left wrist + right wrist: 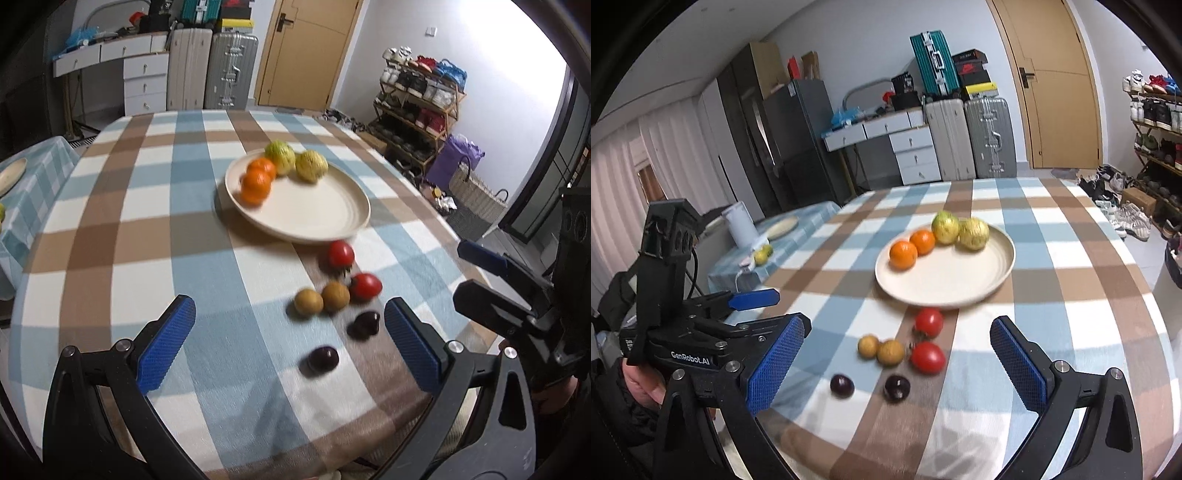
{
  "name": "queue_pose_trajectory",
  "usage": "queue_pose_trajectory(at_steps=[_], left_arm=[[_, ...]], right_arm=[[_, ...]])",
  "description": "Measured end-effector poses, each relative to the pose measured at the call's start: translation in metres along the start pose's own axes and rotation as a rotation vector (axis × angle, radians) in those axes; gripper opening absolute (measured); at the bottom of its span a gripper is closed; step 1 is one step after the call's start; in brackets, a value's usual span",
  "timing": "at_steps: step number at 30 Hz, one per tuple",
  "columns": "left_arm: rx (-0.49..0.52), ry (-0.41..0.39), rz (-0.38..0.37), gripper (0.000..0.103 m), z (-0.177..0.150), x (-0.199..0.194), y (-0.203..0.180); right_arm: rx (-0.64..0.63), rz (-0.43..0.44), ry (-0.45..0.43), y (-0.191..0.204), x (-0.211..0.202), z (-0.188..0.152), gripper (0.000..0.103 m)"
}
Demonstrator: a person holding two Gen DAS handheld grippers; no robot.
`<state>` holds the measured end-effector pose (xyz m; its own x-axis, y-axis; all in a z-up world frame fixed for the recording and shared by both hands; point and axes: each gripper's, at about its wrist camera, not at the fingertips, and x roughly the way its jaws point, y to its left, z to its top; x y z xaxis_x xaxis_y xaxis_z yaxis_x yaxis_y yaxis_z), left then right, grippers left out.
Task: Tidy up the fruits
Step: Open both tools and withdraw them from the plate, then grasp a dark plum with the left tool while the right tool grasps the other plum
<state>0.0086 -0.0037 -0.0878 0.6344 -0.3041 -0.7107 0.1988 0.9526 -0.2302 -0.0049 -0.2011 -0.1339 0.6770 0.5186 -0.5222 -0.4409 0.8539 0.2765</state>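
Right wrist view only: white kettle [741, 224] (beside side table [812, 218]).

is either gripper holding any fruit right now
No. The left gripper and right gripper are both open and empty; the tomatoes and other loose fruit lie on the table.

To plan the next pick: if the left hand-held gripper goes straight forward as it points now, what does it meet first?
Probably the nearer dark plum, lying between the open fingers of the left hand-held gripper; depth is uncertain.
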Motion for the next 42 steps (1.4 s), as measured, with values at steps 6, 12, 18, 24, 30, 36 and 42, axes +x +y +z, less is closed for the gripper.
queue_pose_trajectory(at_steps=[6,12,18,24,30,36,42], left_arm=[[0.018,0.046,-0.013,0.102,-0.014,0.015,-0.003],[0.074,0.067,0.047,0.102,-0.021,0.027,-0.009],[0.094,0.105,-0.003,0.092,-0.026,0.038,-0.014],[0.121,0.135,-0.017,0.066,-0.030,0.046,-0.018],[0.137,0.175,-0.077,0.022,-0.032,0.052,-0.021],[0.121,0.164,-0.102,0.022,-0.032,0.050,-0.017],[0.093,0.126,-0.090,0.022,-0.026,0.039,-0.006]], right_arm=[[-0.005,-0.026,0.029,0.001,0.002,-0.012,0.103],[0.035,-0.022,0.044,-0.007,0.006,-0.018,0.103],[0.059,-0.020,0.057,-0.014,0.011,-0.023,0.103],[0.083,0.002,0.077,-0.019,0.017,-0.029,0.103],[0.097,0.007,0.096,-0.022,0.022,-0.033,0.103],[0.097,0.019,0.100,-0.021,0.023,-0.035,0.103],[0.109,0.035,0.117,-0.022,0.026,-0.037,0.103]])
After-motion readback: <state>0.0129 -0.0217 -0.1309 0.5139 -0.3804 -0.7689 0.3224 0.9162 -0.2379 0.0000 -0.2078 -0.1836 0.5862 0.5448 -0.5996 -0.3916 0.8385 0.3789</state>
